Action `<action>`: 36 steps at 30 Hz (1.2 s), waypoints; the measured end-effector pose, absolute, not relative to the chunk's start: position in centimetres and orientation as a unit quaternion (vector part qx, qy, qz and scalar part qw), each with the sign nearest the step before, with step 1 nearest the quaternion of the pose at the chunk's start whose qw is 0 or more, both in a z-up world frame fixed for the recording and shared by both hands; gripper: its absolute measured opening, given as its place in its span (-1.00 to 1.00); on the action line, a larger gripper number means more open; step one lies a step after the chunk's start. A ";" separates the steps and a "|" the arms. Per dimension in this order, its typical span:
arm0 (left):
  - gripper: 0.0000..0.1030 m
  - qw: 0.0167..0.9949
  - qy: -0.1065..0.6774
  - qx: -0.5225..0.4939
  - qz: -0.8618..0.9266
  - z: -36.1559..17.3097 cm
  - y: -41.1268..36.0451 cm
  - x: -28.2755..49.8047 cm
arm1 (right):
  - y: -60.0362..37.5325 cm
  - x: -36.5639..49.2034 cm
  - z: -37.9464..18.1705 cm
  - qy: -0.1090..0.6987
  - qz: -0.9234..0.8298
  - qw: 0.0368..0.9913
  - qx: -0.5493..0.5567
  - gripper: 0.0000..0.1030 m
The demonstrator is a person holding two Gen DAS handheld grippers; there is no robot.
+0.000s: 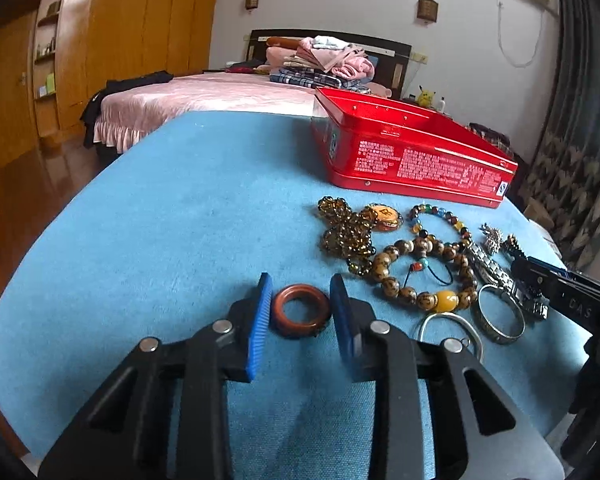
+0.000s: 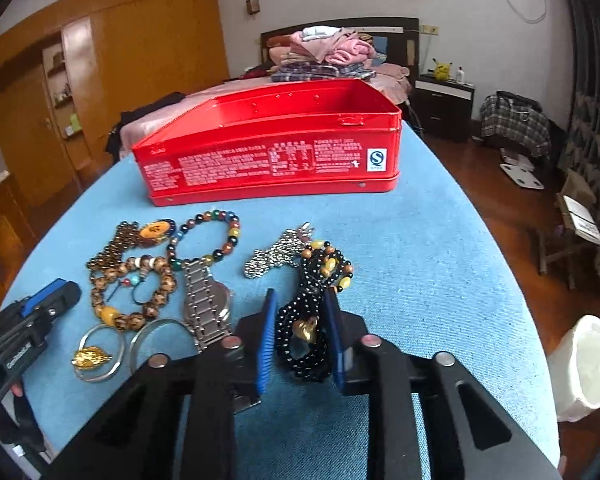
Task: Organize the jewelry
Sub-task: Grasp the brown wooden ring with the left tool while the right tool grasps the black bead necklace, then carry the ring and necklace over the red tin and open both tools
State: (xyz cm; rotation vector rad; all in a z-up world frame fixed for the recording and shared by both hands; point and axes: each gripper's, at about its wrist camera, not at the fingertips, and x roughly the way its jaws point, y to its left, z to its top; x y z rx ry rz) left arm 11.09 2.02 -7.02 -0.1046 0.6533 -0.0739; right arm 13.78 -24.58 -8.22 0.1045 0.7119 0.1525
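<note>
Jewelry still lies spread on the blue tabletop (image 2: 440, 280), so by our reckoning the sorting has barely begun. We see the red tin (image 2: 272, 144) standing open at twelve o'clock of the pile, and what shows of its inside looks bare, though its floor is hidden from us.

We have both tools on a piece. Our left hand-held gripper (image 1: 300, 308) has its blue pads against the two sides of the reddish-brown wooden ring (image 1: 301, 311), which lies flat on the cloth; it reads as a grip. Our right hand-held gripper (image 2: 300, 328) has drawn narrow around the black bead strand (image 2: 300, 336), a bunched coil with a small gold heart charm, and the pads seem to press it on both sides. Neither piece is lifted yet.

Left to move, as we see them in the right wrist view: the multicoloured bead bracelet (image 2: 206, 240) at eleven o'clock of the black strand, the brown carved bead bracelet (image 2: 134, 292) with its amber bead at nine, the amber bead necklace (image 2: 116, 248) with an orange pendant beyond it, the steel watch (image 2: 206, 308) just beside our right pads, two silver bangles (image 2: 100, 352) at eight o'clock with a gold leaf charm, and a silver brooch (image 2: 276, 256) at twelve.

The black strand is loose and tangled with yellow and tan beads; we judge it may trail or snag its neighbours when raised.
</note>
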 end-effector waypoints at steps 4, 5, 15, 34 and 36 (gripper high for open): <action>-0.45 0.946 0.320 -0.043 -0.034 -6.6 1.5 11.1 | -25.2 13.0 -7.6 0.338 0.081 0.937 0.047 -0.71; -0.45 0.946 0.319 -0.043 -0.034 -6.4 1.4 11.1 | -25.3 12.9 -7.4 0.335 0.081 0.938 0.048 -0.71; -0.45 0.953 0.295 -0.048 -0.050 -3.3 0.1 11.8 | -27.0 12.7 -4.8 0.308 0.078 0.946 0.059 -0.72; -0.45 0.961 0.258 -0.058 -0.078 3.8 -5.5 24.8 | -26.0 23.4 2.3 0.242 0.099 0.963 0.065 -0.72; -0.45 0.960 0.262 -0.054 -0.079 3.6 -6.0 25.7 | -26.0 24.3 1.9 0.247 0.097 0.962 0.067 -0.72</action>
